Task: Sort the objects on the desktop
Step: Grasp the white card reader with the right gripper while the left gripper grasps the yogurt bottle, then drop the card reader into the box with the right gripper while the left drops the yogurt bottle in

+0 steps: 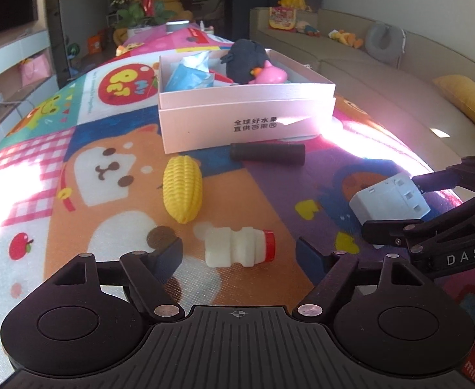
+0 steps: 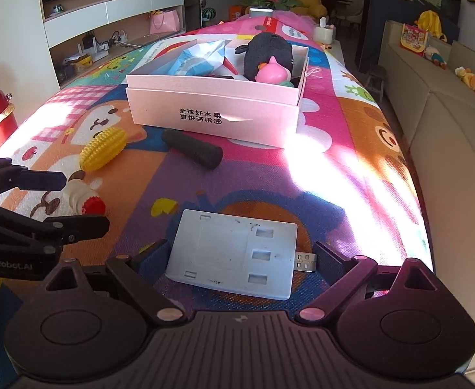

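Note:
A white toy bottle with a red cap (image 1: 237, 251) lies on its side on the cartoon cloth. My left gripper (image 1: 239, 253) stands open around it, with a gap at each pad; it also shows in the right wrist view (image 2: 86, 201). A flat white adapter with a USB plug (image 2: 234, 253) lies between the fingers of my right gripper (image 2: 240, 253). Its right pad is close to the plug tip, and a small gap shows at the left pad. A yellow toy corn (image 1: 183, 191) and a black cylinder (image 1: 267, 153) lie in front of the pink-white box (image 1: 247, 123).
The box holds a black plush (image 1: 248, 56), a pink toy (image 1: 269, 74) and a blue packet (image 1: 190, 76). A beige sofa (image 2: 448, 136) runs along the table's right side. Shelves and a screen stand to the left, and a flower pot (image 2: 263, 9) stands at the far end.

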The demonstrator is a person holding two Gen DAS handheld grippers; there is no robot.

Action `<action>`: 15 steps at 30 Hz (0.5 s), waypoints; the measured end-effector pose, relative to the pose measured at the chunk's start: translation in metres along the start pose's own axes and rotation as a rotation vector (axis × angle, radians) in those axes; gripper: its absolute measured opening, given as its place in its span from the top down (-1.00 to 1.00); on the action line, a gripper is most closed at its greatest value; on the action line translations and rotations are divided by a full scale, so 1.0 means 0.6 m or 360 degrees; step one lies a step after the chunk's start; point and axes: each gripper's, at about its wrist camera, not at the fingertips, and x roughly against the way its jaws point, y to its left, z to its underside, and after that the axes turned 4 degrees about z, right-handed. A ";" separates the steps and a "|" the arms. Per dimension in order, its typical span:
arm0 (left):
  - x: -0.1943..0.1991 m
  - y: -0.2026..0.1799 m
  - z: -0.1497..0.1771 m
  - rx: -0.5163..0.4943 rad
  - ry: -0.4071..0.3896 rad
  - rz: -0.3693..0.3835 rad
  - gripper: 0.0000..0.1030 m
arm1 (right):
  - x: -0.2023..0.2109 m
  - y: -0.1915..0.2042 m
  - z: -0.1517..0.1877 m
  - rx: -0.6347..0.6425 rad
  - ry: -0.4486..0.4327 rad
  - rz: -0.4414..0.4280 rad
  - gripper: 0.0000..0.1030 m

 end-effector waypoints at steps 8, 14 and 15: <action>0.004 0.000 0.000 0.0031 -0.0011 0.0012 -0.11 | -0.006 0.011 0.005 0.0017 0.0004 0.0006 -0.83; 0.015 -0.004 -0.003 0.0017 -0.0034 0.0018 0.06 | 0.010 0.012 0.005 0.0049 -0.0018 -0.0030 -0.83; 0.018 -0.006 -0.003 0.0008 -0.0039 0.0020 0.06 | 0.014 0.013 0.004 0.0060 -0.0027 -0.0037 -0.83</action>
